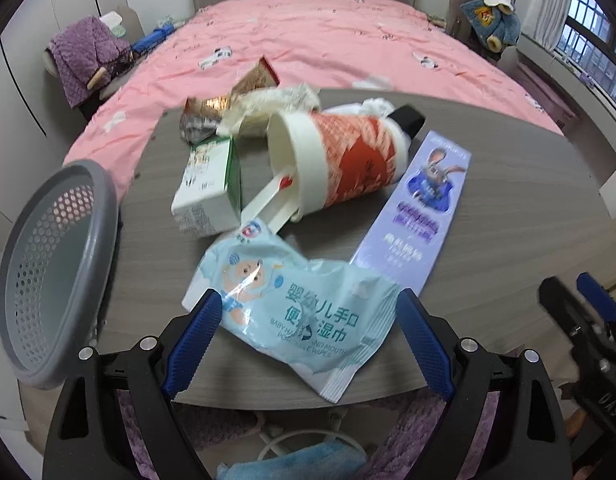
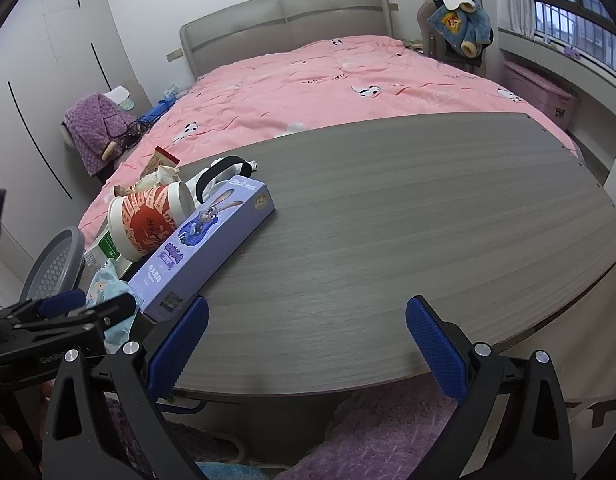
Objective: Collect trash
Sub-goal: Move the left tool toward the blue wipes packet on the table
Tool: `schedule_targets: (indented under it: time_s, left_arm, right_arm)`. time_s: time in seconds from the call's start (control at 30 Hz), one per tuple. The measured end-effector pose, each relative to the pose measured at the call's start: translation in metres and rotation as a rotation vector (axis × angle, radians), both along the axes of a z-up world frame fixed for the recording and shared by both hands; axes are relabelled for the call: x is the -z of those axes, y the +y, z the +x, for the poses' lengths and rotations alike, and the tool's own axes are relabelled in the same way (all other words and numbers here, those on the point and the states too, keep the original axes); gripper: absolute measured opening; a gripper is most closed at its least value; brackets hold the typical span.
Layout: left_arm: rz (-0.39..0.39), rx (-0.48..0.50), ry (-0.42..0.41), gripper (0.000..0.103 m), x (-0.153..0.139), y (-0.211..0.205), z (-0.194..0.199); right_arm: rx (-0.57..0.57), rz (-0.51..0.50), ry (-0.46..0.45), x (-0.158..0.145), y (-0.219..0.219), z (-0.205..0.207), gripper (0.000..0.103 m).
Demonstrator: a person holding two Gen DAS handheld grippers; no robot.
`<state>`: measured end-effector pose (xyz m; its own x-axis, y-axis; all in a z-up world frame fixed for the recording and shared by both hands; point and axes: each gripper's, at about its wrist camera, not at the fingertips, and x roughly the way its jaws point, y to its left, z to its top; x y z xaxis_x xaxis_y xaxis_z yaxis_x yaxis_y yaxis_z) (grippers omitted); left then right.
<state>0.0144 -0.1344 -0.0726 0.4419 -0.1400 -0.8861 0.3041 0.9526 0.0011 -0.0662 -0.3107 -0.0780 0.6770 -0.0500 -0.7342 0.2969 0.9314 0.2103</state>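
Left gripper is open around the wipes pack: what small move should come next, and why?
Probably shut the left gripper on the baby wipes pack: its open fingers already flank the pack at the table edge, and the grey basket waits just left.

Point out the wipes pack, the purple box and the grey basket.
wipes pack (image 1: 296,312), left wrist view, on the printed front between the open fingers.
purple box (image 2: 206,240), right wrist view, on its long top face.
grey basket (image 1: 96,216), left wrist view, on its right rim.

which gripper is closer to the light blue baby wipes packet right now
Left. The left gripper is open around the light blue baby wipes packet; the right gripper, also open, sits off to its right over bare table.
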Motion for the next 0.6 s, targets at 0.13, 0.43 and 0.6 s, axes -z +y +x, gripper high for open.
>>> schedule_targets:
  time_s: [0.13,0.43,0.6]
  left_arm:
    - [0.016,-0.019,-0.007,0.085,-0.002,0.012,-0.001]
    - [0.024,-0.071,0.028,0.085,0.009,0.048,-0.001]
    - [0.029,-0.093,0.023,0.085,0.007,0.063,-0.005]
  right_arm:
    - [-0.002,-0.003,-0.005,-0.002,0.001,0.000,0.097]
    - [-0.014,-0.009,-0.010,-0.006,0.008,0.002,0.097]
    - [-0.020,-0.018,-0.015,-0.008,0.011,0.001,0.097]
